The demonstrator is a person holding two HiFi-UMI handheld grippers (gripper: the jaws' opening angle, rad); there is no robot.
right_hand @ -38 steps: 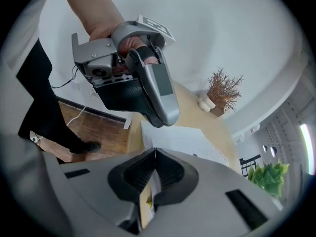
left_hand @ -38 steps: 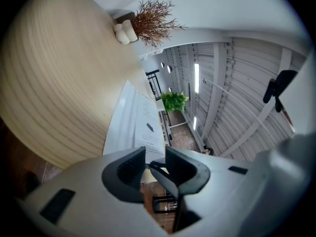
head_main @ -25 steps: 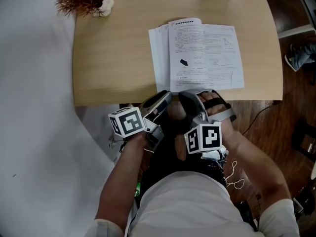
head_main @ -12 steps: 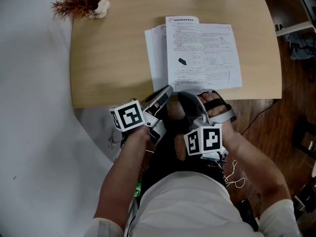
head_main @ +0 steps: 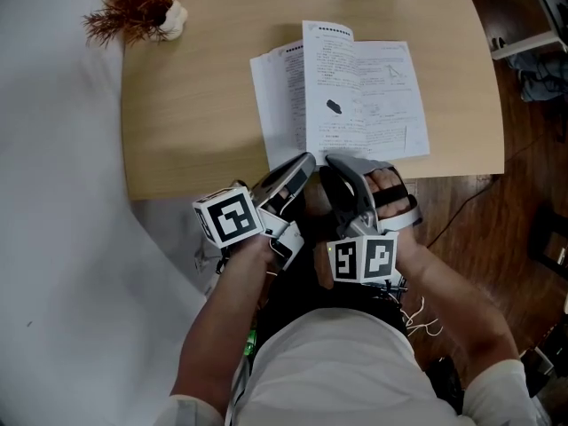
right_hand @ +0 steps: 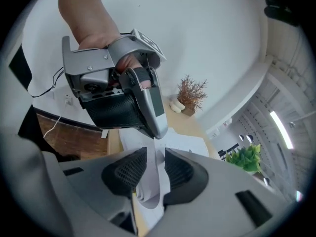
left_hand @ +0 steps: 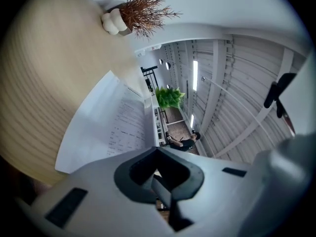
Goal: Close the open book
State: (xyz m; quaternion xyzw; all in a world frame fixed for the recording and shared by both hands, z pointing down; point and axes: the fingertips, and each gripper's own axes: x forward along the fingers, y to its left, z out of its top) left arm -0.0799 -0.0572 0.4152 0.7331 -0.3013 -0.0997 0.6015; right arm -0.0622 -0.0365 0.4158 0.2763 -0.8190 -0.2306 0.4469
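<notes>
**Right jaws slack around the page edge, left jaws together**

The right gripper sits at the near edge of the table. Its two mesh-textured dark pads have just been opening and now stand apart, with the curled white edge of the book rising in the gap, not pinched. Just beside it, on the person's other side, the left gripper has its jaws brought together with nothing between them, its tip over the book's near left corner. The one book lies open and flat just ahead of both grippers, a thinner stack of printed pages on the left and a wide spread on the right. One small dark object rests on the right page. The table is pale wood with a straight grain. Two plants stand on its far side: a dry, rust-brown sprig in a lumpy white pot and a leafy green one.
</notes>
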